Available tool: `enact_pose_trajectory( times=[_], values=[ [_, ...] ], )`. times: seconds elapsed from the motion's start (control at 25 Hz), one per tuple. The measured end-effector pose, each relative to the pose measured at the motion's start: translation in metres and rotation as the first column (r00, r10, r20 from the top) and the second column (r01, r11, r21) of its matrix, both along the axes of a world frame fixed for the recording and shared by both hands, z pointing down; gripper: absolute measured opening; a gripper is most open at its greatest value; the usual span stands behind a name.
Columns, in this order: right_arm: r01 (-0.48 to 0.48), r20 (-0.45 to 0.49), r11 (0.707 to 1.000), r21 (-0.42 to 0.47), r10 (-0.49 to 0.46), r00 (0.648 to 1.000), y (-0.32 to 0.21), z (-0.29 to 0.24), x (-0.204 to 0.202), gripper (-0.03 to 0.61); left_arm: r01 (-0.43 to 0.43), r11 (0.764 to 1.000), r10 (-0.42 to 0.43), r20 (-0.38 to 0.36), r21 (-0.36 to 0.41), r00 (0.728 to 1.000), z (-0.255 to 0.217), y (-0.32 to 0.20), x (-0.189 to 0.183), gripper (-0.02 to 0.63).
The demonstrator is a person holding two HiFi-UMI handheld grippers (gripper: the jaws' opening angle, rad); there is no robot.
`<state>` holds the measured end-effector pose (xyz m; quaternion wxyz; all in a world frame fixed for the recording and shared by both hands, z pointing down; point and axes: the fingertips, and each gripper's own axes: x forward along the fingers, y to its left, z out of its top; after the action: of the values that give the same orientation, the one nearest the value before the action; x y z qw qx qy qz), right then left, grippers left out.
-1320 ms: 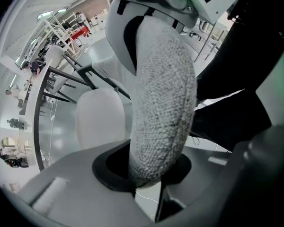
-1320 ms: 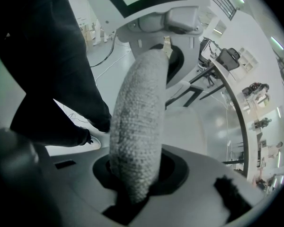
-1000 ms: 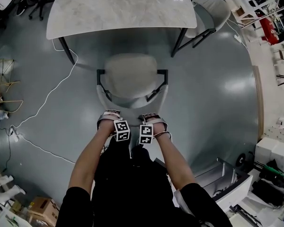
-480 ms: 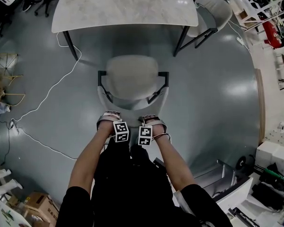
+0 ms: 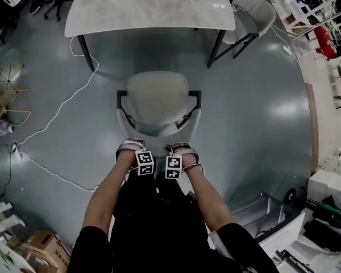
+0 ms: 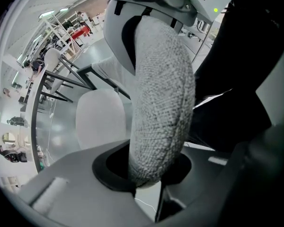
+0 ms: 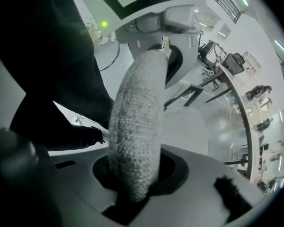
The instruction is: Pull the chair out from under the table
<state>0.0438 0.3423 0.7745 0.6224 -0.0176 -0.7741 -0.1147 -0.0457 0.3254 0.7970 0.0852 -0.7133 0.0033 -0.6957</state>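
Head view is pretty much straight down for me here. The pale grey upholstered chair with the black metal frame [image 5: 159, 95] sits dead centre of the frame. Its seat is fully out from the white marble-topped counter on black legs [image 5: 150, 7] that runs along the top edge, with a strip of bare grey floor [image 5: 256, 124] showing between the two. The chair's curved backrest [image 5: 159, 131] is on its lower side, nearest the person's forearms.

The left gripper [image 5: 130, 147] is at lower centre, just left of the middle, and the right gripper [image 5: 183, 148] is just beside it on the right. Both point down onto the top edge of that backrest. In the left gripper view the nubbly woven rim fills the gap between the jaws, and they're clamped on it. Same deal in the right gripper view: jaws clenched on the rim, with the seat visible beyond it.

Other stuff: a second pale chair [image 5: 256, 11] at upper right by the counter's end, and a thin white cable [image 5: 61, 110] snaking across the floor on the left.
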Motion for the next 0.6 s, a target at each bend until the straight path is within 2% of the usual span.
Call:
enact_pose_trajectory(
  times=[0.6],
  values=[
    [0.012,0.010,1.000,0.012,-0.012,1.000,0.019,0.001,0.007,0.096,0.035,0.999,-0.035,0.029,0.013,0.999,0.003,0.020,0.007,0.106]
  ],
)
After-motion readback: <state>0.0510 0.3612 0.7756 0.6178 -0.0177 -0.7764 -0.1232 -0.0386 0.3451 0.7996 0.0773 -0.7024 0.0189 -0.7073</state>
